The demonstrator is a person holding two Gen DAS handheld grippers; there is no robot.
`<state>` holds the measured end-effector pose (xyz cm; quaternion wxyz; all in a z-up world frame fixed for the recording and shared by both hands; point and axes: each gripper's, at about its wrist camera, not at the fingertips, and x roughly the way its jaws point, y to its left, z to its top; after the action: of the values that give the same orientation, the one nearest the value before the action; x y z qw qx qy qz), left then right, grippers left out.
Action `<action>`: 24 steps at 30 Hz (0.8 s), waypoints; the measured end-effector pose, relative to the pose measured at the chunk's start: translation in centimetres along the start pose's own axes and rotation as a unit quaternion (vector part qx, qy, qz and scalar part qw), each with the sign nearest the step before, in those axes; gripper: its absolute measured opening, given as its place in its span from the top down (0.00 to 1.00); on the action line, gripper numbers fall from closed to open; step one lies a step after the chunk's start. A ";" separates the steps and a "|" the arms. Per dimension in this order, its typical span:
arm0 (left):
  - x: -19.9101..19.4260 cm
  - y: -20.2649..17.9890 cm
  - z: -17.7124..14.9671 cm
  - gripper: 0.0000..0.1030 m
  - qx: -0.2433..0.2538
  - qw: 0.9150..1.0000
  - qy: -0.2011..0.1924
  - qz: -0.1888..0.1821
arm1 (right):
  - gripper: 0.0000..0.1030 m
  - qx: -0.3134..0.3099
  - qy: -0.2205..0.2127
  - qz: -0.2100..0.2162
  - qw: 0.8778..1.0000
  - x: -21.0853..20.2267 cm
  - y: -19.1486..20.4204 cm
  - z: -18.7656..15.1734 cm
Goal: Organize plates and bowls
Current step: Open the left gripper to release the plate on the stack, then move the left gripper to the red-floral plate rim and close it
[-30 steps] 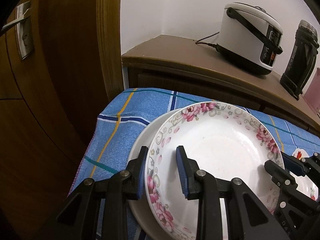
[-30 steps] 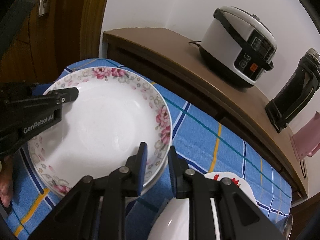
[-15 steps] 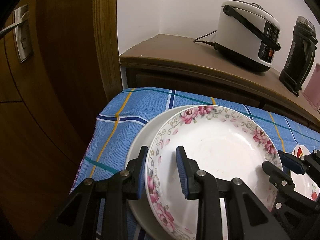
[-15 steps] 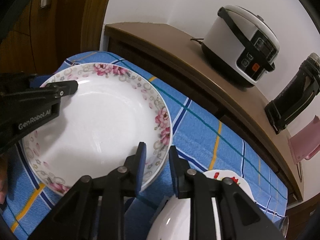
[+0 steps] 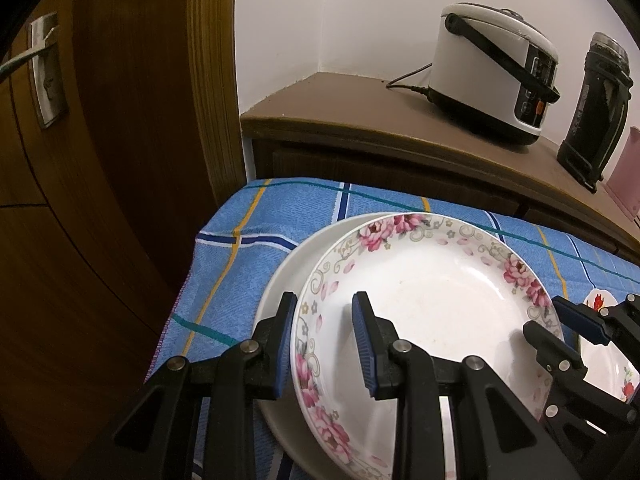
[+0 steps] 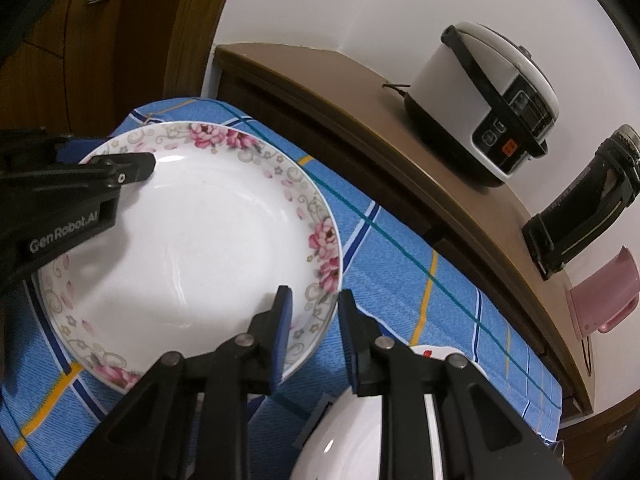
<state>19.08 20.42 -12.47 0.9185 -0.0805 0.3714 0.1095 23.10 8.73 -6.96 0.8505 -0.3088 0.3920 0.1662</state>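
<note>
A deep white plate with pink flowers on its rim, the floral plate (image 5: 432, 300) (image 6: 200, 240), lies over a plain white plate (image 5: 280, 280) on a blue checked tablecloth (image 5: 260, 220). My left gripper (image 5: 324, 300) is shut on the floral plate's near left rim, one pad inside and one outside. In the right wrist view it (image 6: 108, 152) reaches in from the left. My right gripper (image 6: 314, 292) (image 5: 544, 316) clasps the opposite rim, its outer pad just at the rim's edge.
A white bowl (image 6: 352, 440) and a small red-flowered plate (image 6: 428, 354) (image 5: 608, 364) lie near the right gripper. Behind the table a wooden sideboard (image 5: 360, 120) carries a rice cooker (image 5: 488, 76), a black flask (image 5: 596, 108) and a pink holder (image 6: 600, 296). A wooden door (image 5: 100, 160) stands at the left.
The floral plate has sunk a little toward the plain plate. The right gripper has rolled slightly and its fingers stand a touch wider apart. The left gripper has kept still.
</note>
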 end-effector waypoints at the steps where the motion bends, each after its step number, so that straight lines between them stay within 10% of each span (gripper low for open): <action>1: -0.2 -0.1 0.0 0.70 0.001 1.000 -0.003 0.002 | 0.77 0.000 0.000 0.000 1.000 0.0 0.0 0.0; 24: -2.3 0.4 0.3 0.50 -0.021 0.999 -0.050 0.001 | 0.70 0.114 -0.065 0.036 0.991 -4.2 -3.2 -2.5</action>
<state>17.59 20.53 -10.64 0.9337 -0.0943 0.3231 0.1218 20.68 4.52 -3.70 0.8973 -0.1841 0.3630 0.1705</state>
